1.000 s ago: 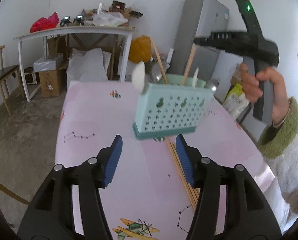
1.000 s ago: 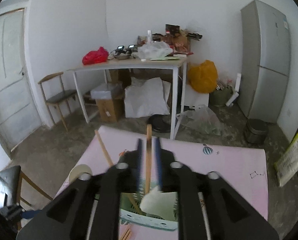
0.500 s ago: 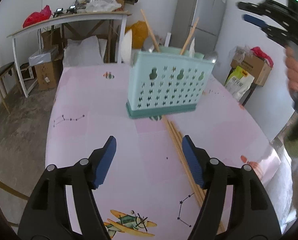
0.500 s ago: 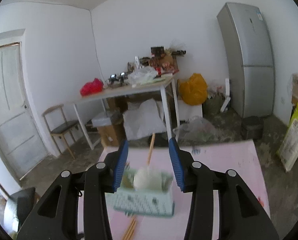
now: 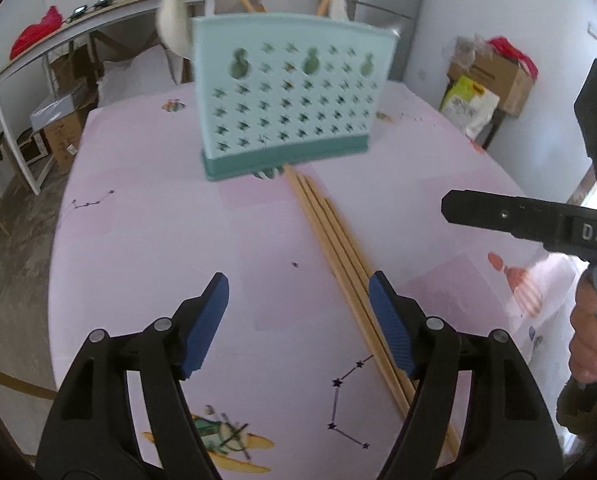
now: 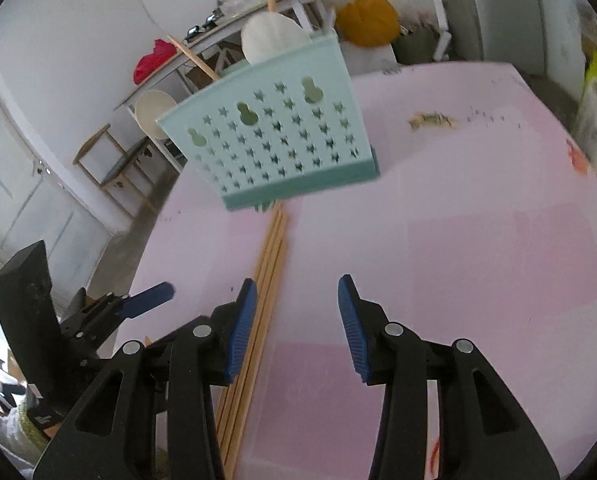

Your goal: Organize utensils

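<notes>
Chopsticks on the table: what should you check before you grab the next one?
1. Chopsticks lying loose on the pink table, free to pick: ok.
2. Left gripper holds nothing, jaws opening: ok.
3. Right gripper holds nothing, jaws apart: ok.
4. A single chopstick between the right gripper's jaws: not ok, the bundle lies beside its left finger.
5. Holder standing upright on the table: ok.
6. Room left inside the holder: cannot tell, its top is hidden.
</notes>
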Action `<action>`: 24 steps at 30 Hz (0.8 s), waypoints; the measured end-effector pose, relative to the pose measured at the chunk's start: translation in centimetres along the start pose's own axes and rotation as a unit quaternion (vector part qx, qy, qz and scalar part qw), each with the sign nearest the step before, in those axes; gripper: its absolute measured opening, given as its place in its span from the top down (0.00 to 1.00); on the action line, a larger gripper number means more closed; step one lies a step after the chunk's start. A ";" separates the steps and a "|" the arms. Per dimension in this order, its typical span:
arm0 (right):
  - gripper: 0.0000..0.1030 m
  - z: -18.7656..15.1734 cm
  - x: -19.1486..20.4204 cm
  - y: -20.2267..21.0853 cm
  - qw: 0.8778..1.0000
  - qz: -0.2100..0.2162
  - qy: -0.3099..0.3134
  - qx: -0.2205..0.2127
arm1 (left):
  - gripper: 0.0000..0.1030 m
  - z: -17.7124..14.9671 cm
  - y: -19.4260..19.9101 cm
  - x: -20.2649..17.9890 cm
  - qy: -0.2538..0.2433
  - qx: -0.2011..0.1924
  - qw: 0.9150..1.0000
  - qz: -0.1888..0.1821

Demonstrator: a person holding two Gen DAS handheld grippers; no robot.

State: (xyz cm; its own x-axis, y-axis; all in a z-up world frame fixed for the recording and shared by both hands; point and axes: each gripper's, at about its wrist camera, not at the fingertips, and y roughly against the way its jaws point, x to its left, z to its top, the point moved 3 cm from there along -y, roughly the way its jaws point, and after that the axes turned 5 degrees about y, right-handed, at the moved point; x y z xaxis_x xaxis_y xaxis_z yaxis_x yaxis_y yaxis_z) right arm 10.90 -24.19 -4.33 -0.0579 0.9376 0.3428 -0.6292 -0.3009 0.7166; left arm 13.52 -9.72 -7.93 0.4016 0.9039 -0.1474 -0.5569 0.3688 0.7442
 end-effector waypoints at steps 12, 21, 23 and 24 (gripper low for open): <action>0.59 -0.9 -0.1 0.0 1.000 0.009 -0.011 0.003 | 0.32 -0.9 -2.6 -0.2 -0.019 0.036 0.998 0.053; 0.60 -1.3 0.5 -0.3 1.000 -0.004 0.003 0.009 | 0.36 -0.8 -2.0 1.8 0.008 0.040 0.996 0.078; 0.60 -1.4 0.7 -0.4 1.000 -0.005 0.007 0.011 | 0.46 -0.7 -1.7 2.1 0.010 0.040 0.996 0.081; 0.60 -1.5 0.8 -0.5 1.000 -0.006 0.008 0.011 | 0.53 -0.7 -1.6 2.3 0.011 0.040 0.996 0.082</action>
State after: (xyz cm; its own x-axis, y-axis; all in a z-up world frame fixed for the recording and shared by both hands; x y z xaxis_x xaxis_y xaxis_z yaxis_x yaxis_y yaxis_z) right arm 9.98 -23.01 -5.29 -0.0637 0.9438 0.3243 -0.6121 -0.2936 0.7342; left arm 14.82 -8.11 -9.93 0.2933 0.9554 -0.0341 -0.5532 0.1987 0.8090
